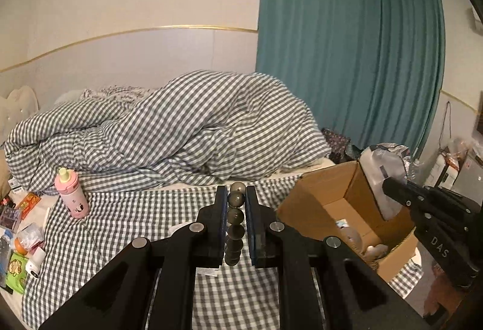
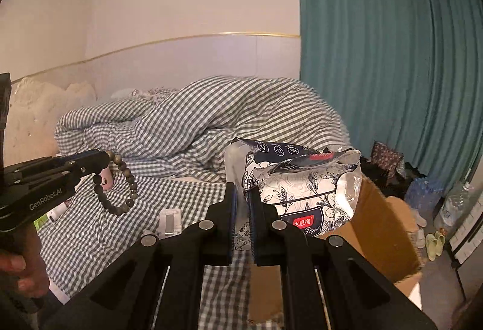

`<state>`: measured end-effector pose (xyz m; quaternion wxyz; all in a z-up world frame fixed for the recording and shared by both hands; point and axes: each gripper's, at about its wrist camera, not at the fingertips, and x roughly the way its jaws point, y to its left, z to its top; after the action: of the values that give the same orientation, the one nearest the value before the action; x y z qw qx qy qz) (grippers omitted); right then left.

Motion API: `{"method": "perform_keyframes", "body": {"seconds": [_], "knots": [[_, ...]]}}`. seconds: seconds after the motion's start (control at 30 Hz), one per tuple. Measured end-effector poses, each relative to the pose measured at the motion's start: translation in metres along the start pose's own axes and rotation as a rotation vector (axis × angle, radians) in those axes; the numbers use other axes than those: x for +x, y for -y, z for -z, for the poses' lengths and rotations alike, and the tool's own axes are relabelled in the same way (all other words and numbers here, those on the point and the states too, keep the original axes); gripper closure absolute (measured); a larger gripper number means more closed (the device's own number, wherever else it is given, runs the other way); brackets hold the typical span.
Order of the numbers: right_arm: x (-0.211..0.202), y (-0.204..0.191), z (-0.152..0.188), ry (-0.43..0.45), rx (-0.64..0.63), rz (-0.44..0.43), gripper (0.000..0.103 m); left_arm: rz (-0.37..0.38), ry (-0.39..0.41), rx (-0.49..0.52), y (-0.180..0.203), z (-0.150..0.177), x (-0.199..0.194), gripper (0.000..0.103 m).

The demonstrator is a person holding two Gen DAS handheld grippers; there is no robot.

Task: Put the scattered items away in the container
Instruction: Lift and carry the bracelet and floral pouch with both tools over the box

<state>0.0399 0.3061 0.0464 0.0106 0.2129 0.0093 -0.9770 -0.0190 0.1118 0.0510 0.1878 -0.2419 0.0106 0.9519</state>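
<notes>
My left gripper [image 1: 236, 194] is shut on a bead bracelet [image 1: 235, 218] of dull grey-green beads, held in the air above the checked bed sheet; in the right wrist view the bracelet [image 2: 119, 185] hangs as a loop from the left gripper [image 2: 104, 159]. My right gripper [image 2: 240, 194] is shut on the edge of a tissue pack [image 2: 302, 182] with a dark floral print, held over the open cardboard box [image 2: 383, 227]. From the left wrist view the tissue pack [image 1: 382, 176] sits above the cardboard box [image 1: 329, 194], which holds a few pale items.
A pink bottle [image 1: 72, 194] stands on the bed. Several small packets and snacks [image 1: 21, 239] lie at the bed's left edge. A bunched checked duvet [image 1: 169, 124] fills the back. A teal curtain [image 1: 347, 58], bottled water [image 2: 422, 194] and slippers [image 2: 434, 242] are at right.
</notes>
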Motion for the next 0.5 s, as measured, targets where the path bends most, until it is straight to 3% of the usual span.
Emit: {"method": "perform_keyframes", "body": {"seconds": [0.5], "knots": [[-0.056,0.049,0.000,0.040,0.028,0.118,0.096,0.115,0.033,0.064,0.075,-0.015,-0.010,0.092]]}}
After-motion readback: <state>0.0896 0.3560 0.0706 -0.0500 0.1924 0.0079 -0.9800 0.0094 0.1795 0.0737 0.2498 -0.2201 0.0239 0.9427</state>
